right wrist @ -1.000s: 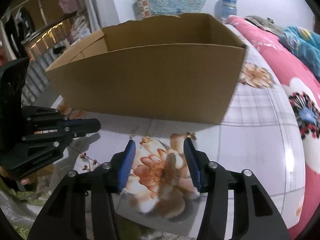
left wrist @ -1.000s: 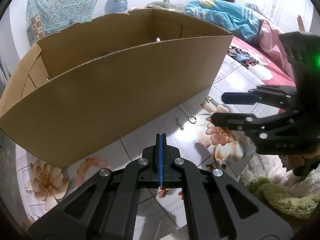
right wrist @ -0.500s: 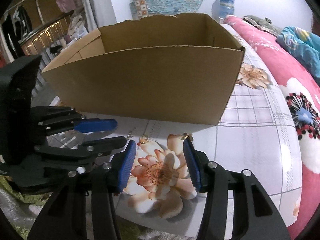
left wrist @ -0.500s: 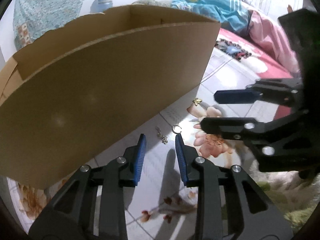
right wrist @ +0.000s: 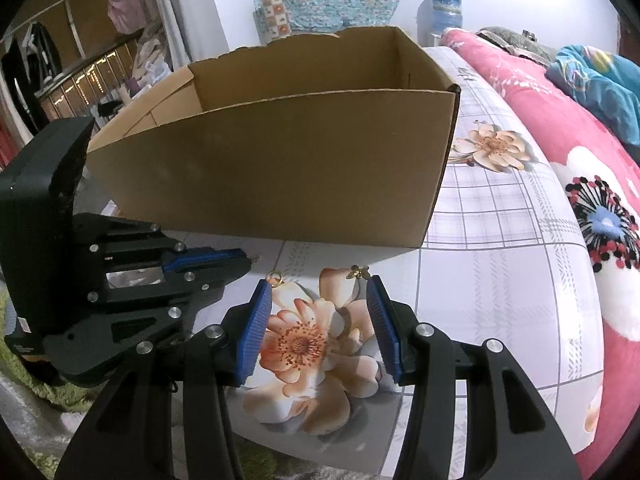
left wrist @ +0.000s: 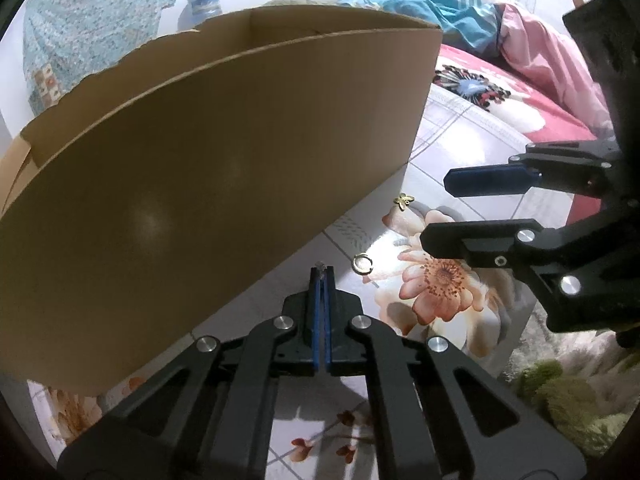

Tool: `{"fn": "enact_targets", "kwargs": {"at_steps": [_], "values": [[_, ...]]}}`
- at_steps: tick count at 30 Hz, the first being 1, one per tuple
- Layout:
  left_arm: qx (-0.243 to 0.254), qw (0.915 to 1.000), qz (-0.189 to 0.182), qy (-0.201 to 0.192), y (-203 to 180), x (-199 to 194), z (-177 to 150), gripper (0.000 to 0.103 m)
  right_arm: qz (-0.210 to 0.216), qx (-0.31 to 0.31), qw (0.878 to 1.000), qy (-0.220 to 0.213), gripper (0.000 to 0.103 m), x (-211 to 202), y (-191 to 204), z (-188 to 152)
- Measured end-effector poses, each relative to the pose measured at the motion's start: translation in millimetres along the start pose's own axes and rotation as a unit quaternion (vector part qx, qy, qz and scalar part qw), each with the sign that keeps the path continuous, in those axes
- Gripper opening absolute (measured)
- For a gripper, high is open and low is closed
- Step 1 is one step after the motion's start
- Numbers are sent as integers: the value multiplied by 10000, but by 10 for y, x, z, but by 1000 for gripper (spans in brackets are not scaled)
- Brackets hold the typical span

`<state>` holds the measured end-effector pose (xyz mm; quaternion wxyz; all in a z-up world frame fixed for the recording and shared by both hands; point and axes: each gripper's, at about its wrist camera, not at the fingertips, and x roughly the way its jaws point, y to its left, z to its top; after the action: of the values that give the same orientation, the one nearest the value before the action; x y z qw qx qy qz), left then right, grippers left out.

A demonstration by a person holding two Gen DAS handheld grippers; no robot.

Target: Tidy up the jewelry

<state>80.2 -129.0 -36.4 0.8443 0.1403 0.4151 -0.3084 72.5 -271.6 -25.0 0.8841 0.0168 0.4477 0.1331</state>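
No readable brand, label or writing shows on any object in either view.

In the left wrist view, the left gripper point(left wrist: 321, 274) has its blue-padded jaws pressed together, and a small silver piece of jewelry point(left wrist: 319, 266) sticks out at the tips, pinched between them. It is just in front of the near wall of the large brown cardboard box point(left wrist: 224, 168). Beside it, on the white tablecloth with orange flowers point(left wrist: 436, 280), lie a small gold ring point(left wrist: 362, 262) and, further away, a small gold butterfly-shaped charm point(left wrist: 403, 201), near the corner of the box. The right gripper point(left wrist: 436, 210) stands to the right of them, its jaws apart.

The right wrist view shows what the other does not: the open inside of the box point(right wrist: 304, 80), though its bottom is hidden. Here the right gripper point(right wrist: 320, 292) is released, with nothing between the pads; the ring point(right wrist: 275, 278) and the charm point(right wrist: 357, 272) lie just beyond its fingertips. The left gripper point(right wrist: 244, 262) appears from the side, clenched, with a thin bit of metal at its tip.
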Motion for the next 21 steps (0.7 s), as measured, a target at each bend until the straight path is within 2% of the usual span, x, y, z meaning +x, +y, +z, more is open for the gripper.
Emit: {"fn": "enact_targets", "kwargs": {"at_steps": [8,10,13,21], "values": [[-467,9988,-9,-127,199,-252,-84,0,173,-262,9995,56,48,101,132,46],[-596,9981,1,-163,260,-303,-101,0,206,-401,9989,121,39,153,190,61],[-685,9974,16,-203,308,-343,-114,0,169,-687,9973,184,33,232,282,85],[-748,9969,-43,-242,339,-343,-129,0,36,-1179,9924,337,23,386,412,108]]}}
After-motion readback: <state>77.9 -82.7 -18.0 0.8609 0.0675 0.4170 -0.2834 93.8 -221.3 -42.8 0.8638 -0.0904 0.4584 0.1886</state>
